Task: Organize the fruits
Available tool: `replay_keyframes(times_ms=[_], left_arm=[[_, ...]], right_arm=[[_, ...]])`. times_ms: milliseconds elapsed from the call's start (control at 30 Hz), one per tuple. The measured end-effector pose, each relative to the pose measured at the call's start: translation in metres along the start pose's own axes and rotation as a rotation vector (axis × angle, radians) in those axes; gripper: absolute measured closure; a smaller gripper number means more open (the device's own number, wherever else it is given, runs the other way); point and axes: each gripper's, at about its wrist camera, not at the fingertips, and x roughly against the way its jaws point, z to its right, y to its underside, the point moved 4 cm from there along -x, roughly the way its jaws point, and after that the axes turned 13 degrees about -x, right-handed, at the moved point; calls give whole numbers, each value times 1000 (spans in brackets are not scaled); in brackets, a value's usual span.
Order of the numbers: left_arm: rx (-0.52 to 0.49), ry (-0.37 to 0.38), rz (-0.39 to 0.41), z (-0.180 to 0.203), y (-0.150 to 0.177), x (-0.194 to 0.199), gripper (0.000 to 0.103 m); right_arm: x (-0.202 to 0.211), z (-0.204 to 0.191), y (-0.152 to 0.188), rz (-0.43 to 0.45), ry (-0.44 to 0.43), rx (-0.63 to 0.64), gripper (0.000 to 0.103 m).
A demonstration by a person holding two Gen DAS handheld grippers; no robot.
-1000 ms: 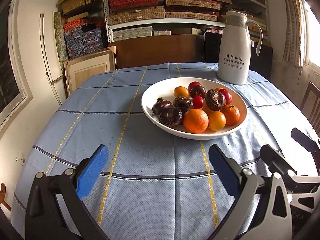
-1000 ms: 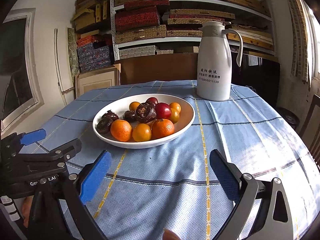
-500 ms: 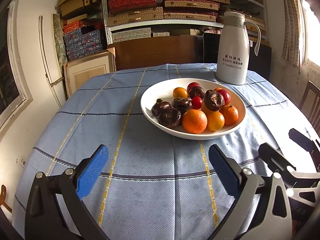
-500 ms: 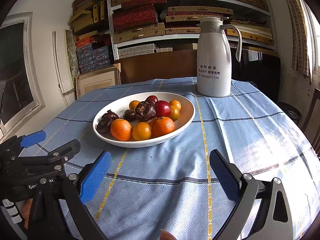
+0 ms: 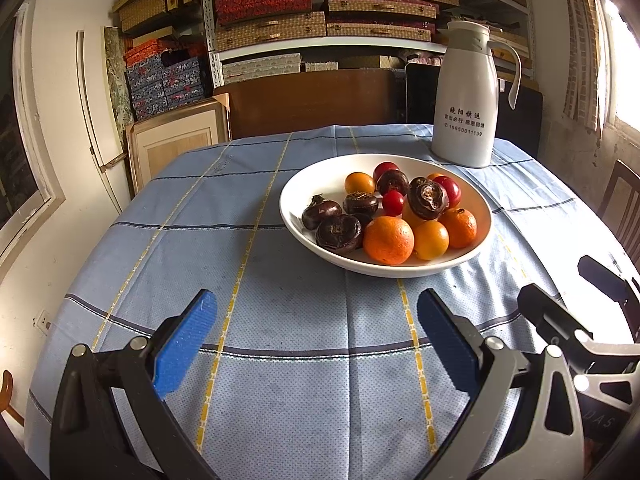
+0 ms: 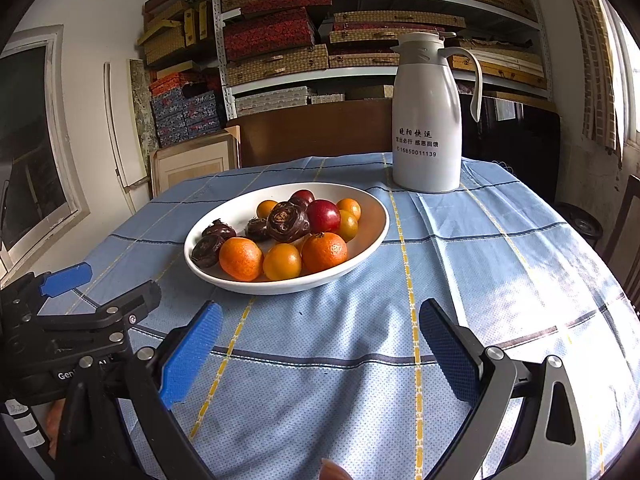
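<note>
Two hand-held grippers hover low over the tabletop, side by side, and both have their blue pads spread wide with nothing between them: the left hand-held gripper and the right hand-held gripper.

All the fruit in view sits heaped together in one white bowl on the blue checked cloth: oranges along the near rim, dark brown wrinkled fruits on the bowl's left side, small red ones toward the back. A white thermos jug stands just behind the bowl.

From the left hand-held gripper the bowl lies ahead and a little to the right; from the right one it lies ahead and a little to the left, so it sits between their two lines of reach. Neither looks clearly nearer. The fruits are roundish, so no long axis governs a grasp.

Fruit gathered in one bowl would fit a finished gathering or a mix awaiting sorting by kind.
</note>
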Motion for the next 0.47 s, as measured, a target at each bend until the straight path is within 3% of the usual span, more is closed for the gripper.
replay_keyframes(times_ms=[467], left_arm=[[7, 12, -10, -1, 2, -3, 5]], right_arm=[[0, 0, 0, -1, 0, 0, 4]])
